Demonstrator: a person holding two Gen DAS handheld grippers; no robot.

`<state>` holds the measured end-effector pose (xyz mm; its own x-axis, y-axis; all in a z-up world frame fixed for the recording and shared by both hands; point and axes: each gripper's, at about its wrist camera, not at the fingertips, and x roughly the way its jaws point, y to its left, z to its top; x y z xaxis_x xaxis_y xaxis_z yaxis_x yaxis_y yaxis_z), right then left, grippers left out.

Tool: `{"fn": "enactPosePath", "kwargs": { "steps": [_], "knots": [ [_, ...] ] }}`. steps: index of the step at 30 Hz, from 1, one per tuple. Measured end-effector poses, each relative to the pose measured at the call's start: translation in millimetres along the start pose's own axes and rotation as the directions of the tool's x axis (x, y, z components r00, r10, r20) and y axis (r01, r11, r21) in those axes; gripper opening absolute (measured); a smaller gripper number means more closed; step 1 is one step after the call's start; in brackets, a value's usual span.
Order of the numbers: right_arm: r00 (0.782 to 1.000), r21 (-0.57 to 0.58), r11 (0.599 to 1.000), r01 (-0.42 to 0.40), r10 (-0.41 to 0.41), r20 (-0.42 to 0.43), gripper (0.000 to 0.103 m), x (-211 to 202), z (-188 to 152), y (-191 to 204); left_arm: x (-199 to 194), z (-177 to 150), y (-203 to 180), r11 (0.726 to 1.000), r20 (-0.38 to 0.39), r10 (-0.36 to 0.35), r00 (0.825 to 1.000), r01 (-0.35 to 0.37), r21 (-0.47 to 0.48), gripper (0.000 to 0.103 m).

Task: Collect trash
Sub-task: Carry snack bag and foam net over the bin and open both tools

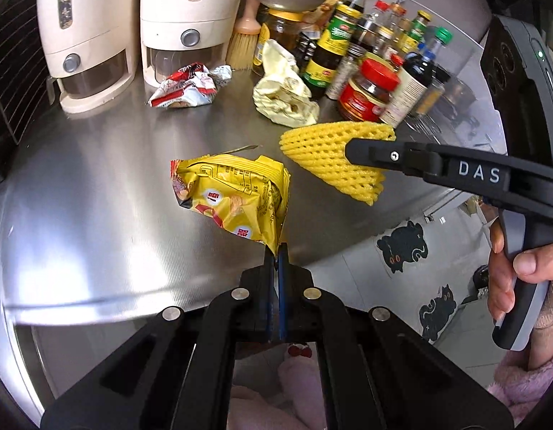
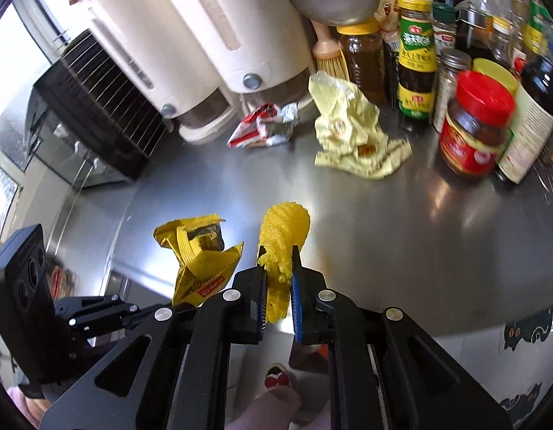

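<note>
My left gripper (image 1: 276,251) is shut on a corner of a yellow snack bag (image 1: 233,197) and holds it over the steel counter (image 1: 97,179). The bag also shows in the right wrist view (image 2: 197,251). My right gripper (image 2: 278,258) is shut on a yellow foam fruit net (image 2: 282,240) and holds it above the counter; the net also shows in the left wrist view (image 1: 326,154). A crumpled red and white wrapper (image 1: 187,86) and a pale yellow crumpled wrapper (image 1: 283,93) lie further back on the counter.
Two cream dispensers (image 1: 183,21) stand at the back left. Several sauce bottles and jars (image 1: 369,89) crowd the back right. A black wire rack (image 2: 97,107) stands at the far left. The counter's front edge (image 1: 169,304) is near; the floor lies below.
</note>
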<state>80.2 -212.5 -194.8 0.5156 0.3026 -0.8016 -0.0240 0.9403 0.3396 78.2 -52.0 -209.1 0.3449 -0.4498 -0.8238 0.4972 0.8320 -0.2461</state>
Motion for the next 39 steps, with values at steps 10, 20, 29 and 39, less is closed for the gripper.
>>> {"fn": "enactPosePath", "kwargs": {
  "steps": [10,20,29,39],
  "knots": [
    [0.997,0.009,0.999,-0.037,0.038,-0.065,0.013,-20.7,-72.1,0.2,-23.6,-61.7,-24.8,1.0,-0.017,-0.009,1.0,0.009,0.002,0.0],
    [0.98,0.061,0.998,-0.003,0.015,-0.198,0.013,6.9,-136.4,-21.9,6.4,-119.8,-22.8,0.999,-0.138,-0.037,0.99,0.031,-0.042,0.0],
    [0.959,0.092,0.994,0.066,-0.038,-0.28,0.013,61.6,-170.1,-39.5,69.3,-155.3,-9.2,0.995,-0.24,-0.056,0.969,0.032,-0.1,0.0],
    [0.936,0.156,0.978,0.137,-0.076,-0.343,0.013,143.2,-197.8,-69.5,155.4,-181.7,13.7,0.988,-0.318,-0.016,0.948,-0.034,-0.151,0.0]
  ]
}}
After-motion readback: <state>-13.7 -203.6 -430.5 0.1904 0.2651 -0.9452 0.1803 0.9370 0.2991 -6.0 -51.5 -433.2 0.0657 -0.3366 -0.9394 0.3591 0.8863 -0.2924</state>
